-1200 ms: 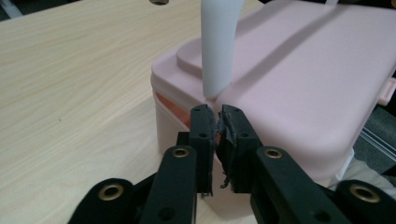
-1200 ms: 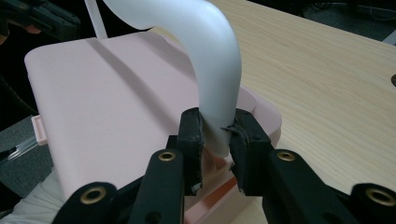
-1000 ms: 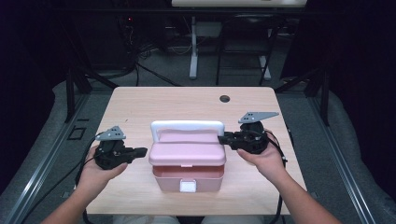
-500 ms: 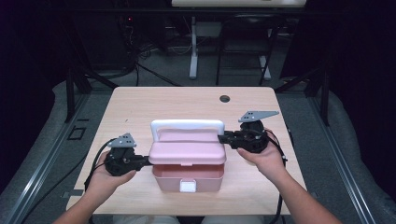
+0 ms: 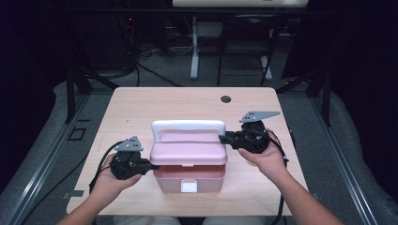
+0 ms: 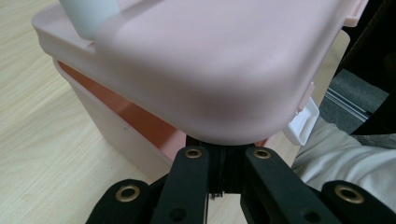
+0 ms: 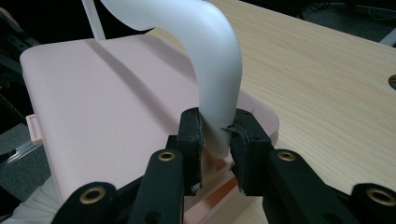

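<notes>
One pink box (image 5: pixel 187 161), lid (image 6: pixel 196 60) ajar, white handle (image 5: pixel 187 125) upright. Right gripper (image 7: pixel 217 140) clamped on handle; left gripper (image 6: pixel 223 156) narrow, tucked under lid.

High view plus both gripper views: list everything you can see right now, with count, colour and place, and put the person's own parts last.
table: one, light wood, centre of the high view, with a dark round hole near its far edge.
box: one, pink, near the front middle of the table; white latch on its front face.
lid: one, pink, raised off the box, gap showing beneath it.
handle: one, white, standing upright on the lid.
desk legs and cables: several, dark, on the floor beyond the table.
left gripper: one, black, fingers under the lid's left edge.
right gripper: one, black, fingers clamped on the handle's right end.
hands: two, holding the grippers.
</notes>
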Available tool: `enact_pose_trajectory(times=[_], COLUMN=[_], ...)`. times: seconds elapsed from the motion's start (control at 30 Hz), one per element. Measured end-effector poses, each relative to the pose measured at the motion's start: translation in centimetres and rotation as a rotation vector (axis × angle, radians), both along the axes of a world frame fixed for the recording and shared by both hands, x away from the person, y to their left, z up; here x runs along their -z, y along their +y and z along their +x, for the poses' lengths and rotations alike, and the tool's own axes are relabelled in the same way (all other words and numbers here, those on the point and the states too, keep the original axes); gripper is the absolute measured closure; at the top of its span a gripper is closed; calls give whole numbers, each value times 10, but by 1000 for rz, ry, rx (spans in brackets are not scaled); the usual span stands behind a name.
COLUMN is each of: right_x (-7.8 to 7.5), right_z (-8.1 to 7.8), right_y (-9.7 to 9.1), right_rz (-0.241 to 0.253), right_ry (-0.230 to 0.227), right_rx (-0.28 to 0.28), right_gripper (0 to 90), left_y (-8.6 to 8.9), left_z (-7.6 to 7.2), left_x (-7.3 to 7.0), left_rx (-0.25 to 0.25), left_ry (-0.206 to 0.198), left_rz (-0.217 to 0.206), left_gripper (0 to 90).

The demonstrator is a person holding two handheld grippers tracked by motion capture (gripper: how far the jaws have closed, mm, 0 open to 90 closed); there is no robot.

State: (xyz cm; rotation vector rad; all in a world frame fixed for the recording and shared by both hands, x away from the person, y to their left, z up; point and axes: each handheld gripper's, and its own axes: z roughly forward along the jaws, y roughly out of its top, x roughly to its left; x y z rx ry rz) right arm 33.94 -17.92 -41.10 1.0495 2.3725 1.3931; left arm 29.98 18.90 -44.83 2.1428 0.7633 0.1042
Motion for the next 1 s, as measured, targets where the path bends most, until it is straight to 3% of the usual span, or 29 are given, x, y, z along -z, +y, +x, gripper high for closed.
enact_pose_trajectory(times=[0.43, 0.6, 1.0], right_x=[2, 1, -4], right_z=[0, 0, -6], right_y=[-1, -2, -16], right_rz=[1, 12, 29], right_ry=[0, 2, -31], right_rx=[0, 4, 43], right_gripper=[736, 688, 694], left_y=[-2, -2, -1], left_z=[-1, 0, 4], left_x=[-3, -6, -17], left_rx=[2, -2, -12], left_ry=[-12, -15, -28], left_rz=[-1, -2, -21], left_gripper=[900, 900, 900])
